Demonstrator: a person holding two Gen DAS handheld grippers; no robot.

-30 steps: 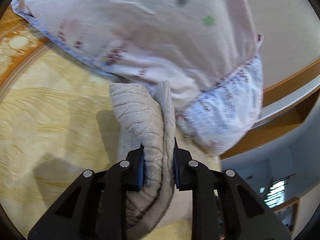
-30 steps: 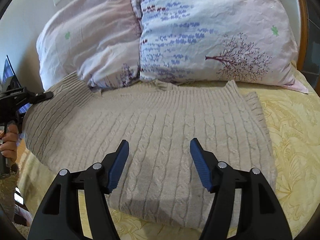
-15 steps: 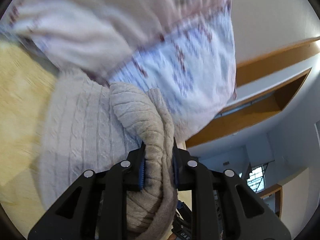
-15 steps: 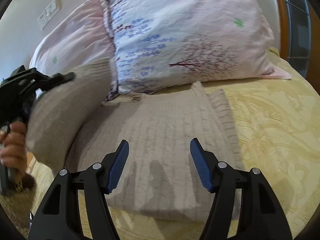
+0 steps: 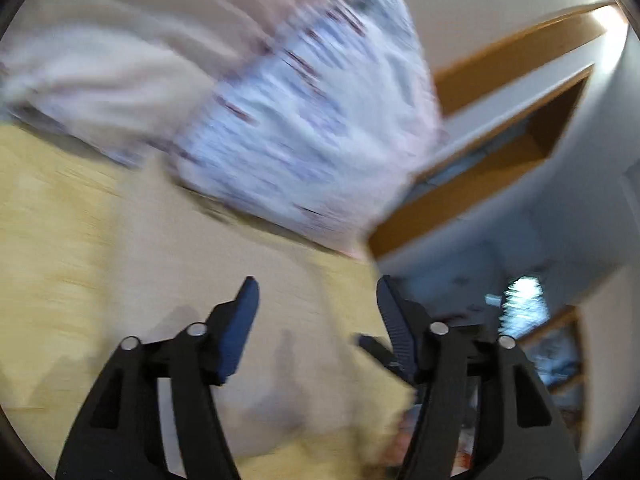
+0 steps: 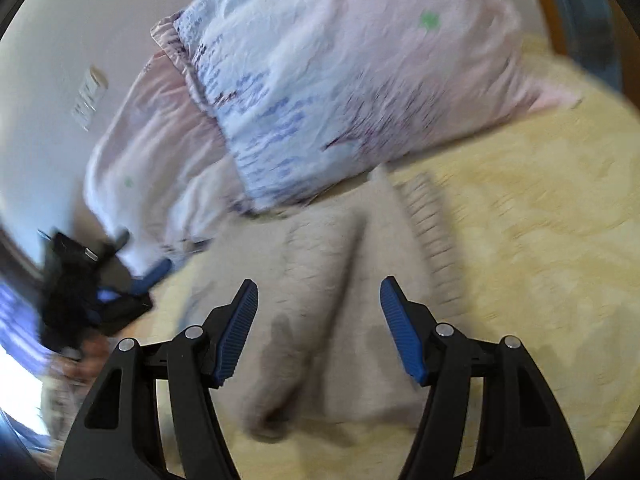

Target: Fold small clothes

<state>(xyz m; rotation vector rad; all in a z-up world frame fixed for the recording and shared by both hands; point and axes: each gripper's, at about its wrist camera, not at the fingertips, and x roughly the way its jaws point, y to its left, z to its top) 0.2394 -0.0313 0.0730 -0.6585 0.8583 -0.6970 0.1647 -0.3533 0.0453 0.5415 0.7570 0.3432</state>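
Note:
A beige cable-knit sweater [image 6: 344, 304] lies on the yellow bedspread [image 6: 532, 248], folded lengthwise with one side laid over the middle. It also shows blurred in the left wrist view [image 5: 224, 280]. My right gripper [image 6: 319, 320] is open and empty just above the sweater's near end. My left gripper [image 5: 316, 320] is open and empty above the sweater; it also shows in the right wrist view [image 6: 132, 280] at the left, beside the sweater's edge. Both views are motion-blurred.
Two pink and blue floral pillows [image 6: 340, 80] lean against the wall behind the sweater. A wooden bed frame [image 5: 500, 184] runs at the right in the left wrist view. A wall socket [image 6: 90, 98] sits on the wall.
My left gripper has opened and let go of the sweater's side, which now lies folded over the middle. Both grippers have swung and the views have tilted.

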